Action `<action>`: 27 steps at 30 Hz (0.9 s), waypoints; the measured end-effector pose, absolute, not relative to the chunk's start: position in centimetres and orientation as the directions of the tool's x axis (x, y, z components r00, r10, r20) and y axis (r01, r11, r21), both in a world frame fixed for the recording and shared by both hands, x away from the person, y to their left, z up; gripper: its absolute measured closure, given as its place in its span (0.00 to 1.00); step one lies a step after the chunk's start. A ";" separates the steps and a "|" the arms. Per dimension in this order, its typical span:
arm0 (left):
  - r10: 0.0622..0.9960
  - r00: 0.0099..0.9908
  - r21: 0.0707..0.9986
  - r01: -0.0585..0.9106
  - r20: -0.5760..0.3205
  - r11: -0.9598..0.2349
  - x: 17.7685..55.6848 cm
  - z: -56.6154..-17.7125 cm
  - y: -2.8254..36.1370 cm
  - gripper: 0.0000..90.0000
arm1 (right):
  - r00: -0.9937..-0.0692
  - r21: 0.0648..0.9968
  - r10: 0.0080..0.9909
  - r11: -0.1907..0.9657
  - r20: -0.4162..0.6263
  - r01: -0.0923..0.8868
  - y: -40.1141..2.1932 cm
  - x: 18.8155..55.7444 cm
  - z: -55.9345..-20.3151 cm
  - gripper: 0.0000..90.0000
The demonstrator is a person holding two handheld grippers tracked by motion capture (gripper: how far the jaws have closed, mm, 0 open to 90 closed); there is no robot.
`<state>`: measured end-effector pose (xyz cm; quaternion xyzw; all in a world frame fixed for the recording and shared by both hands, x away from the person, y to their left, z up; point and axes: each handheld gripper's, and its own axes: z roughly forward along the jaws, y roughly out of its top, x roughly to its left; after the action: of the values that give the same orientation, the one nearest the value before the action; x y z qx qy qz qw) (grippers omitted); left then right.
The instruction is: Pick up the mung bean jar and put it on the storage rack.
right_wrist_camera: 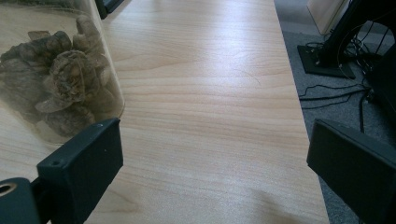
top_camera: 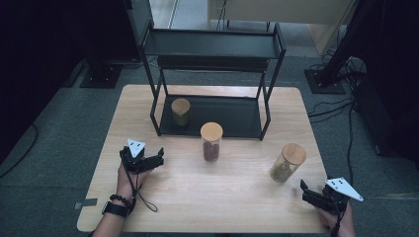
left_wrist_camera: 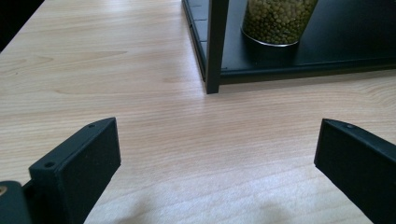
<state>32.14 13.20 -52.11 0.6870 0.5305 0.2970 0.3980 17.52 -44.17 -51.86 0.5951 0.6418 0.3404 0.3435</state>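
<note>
Three glass jars with wooden lids are on the table. The jar of green beans (top_camera: pixel 181 112) (left_wrist_camera: pixel 276 21) stands on the bottom shelf of the black rack (top_camera: pixel 212 114) (left_wrist_camera: pixel 215 51). A jar of dark red contents (top_camera: pixel 211 142) stands in front of the rack. To the right is the jar of pale dried pieces (top_camera: pixel 287 162) (right_wrist_camera: pixel 56 79). My left gripper (top_camera: pixel 148 160) (left_wrist_camera: pixel 215 154) is open over bare wood, facing the rack's front left post. My right gripper (top_camera: pixel 312 193) (right_wrist_camera: pixel 212 158) is open near the table's front right corner, with the pale jar just beyond its left jaw.
The rack's upper shelf (top_camera: pixel 212 44) overhangs the back of the wooden table (top_camera: pixel 197 197). Right of the table, cables (top_camera: pixel 341 106) (right_wrist_camera: pixel 336 93) and a stand base (top_camera: pixel 323 81) lie on the grey carpet. The table's right edge (right_wrist_camera: pixel 299 121) runs close by my right gripper.
</note>
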 end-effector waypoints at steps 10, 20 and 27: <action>0.968 0.252 0.864 0.488 0.001 -0.128 31.0 -52.1 14.0 0.01 | -0.051 0.845 0.998 0.060 -0.039 0.532 -44.1 17.5 -51.9 0.04; 0.969 0.247 0.861 0.491 0.007 -0.131 30.0 -52.1 14.8 0.01 | -0.049 0.845 0.998 0.061 -0.041 0.532 -44.1 17.5 -51.9 0.04; 0.970 0.241 0.862 0.488 0.022 -0.141 29.4 -52.1 15.2 0.01 | -0.049 0.845 0.998 0.061 -0.041 0.532 -44.1 17.5 -51.9 0.04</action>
<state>29.44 15.24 -52.10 0.6873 0.5303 0.3131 0.3851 17.53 -44.13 -51.86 0.5968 0.6410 0.3370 0.3457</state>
